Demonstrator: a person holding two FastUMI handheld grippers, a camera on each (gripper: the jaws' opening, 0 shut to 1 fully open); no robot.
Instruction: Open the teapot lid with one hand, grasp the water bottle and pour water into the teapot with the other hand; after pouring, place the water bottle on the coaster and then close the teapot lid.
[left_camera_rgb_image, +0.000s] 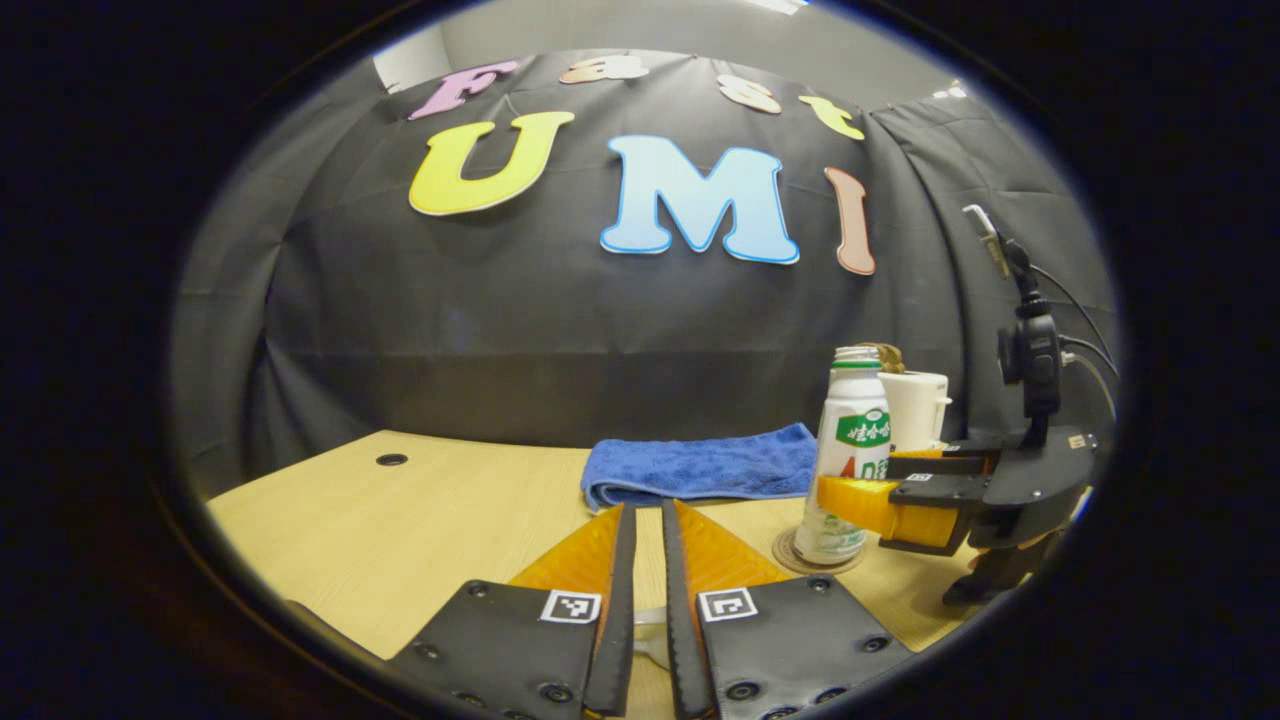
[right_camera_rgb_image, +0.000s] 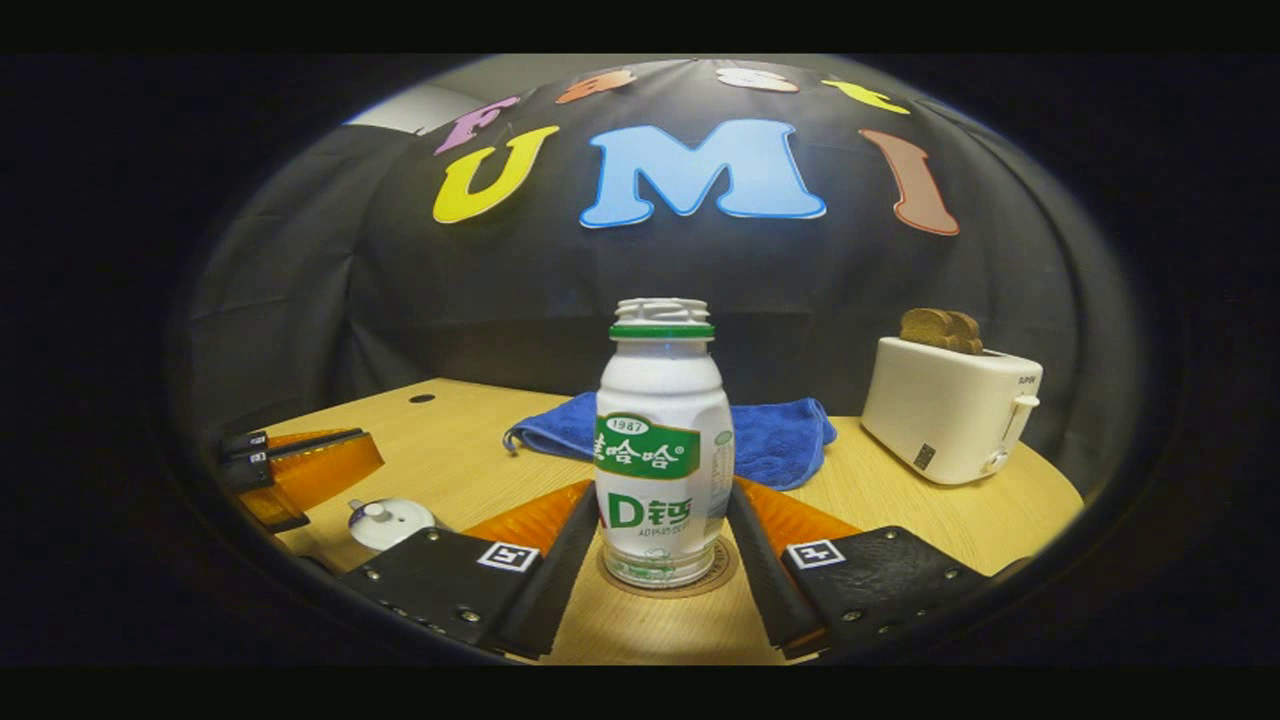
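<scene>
White plastic water bottle (right_camera_rgb_image: 662, 450) with a green neck band is being supported upright on the round brown coaster (right_camera_rgb_image: 716, 575), flanked without clear contact by the parted right gripper (right_camera_rgb_image: 660, 535), while the left gripper (left_camera_rgb_image: 647, 545) is being held nearly closed, gripping nothing visible.

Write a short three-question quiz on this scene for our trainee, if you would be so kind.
1. True or false: the water bottle lies on its side.
2. Fill in: the bottle stands on a ____.
3. Behind the bottle lies: A) a blue towel B) a plate C) a book.
Key: 1 false, it stands upright; 2 coaster; 3 A.
</scene>
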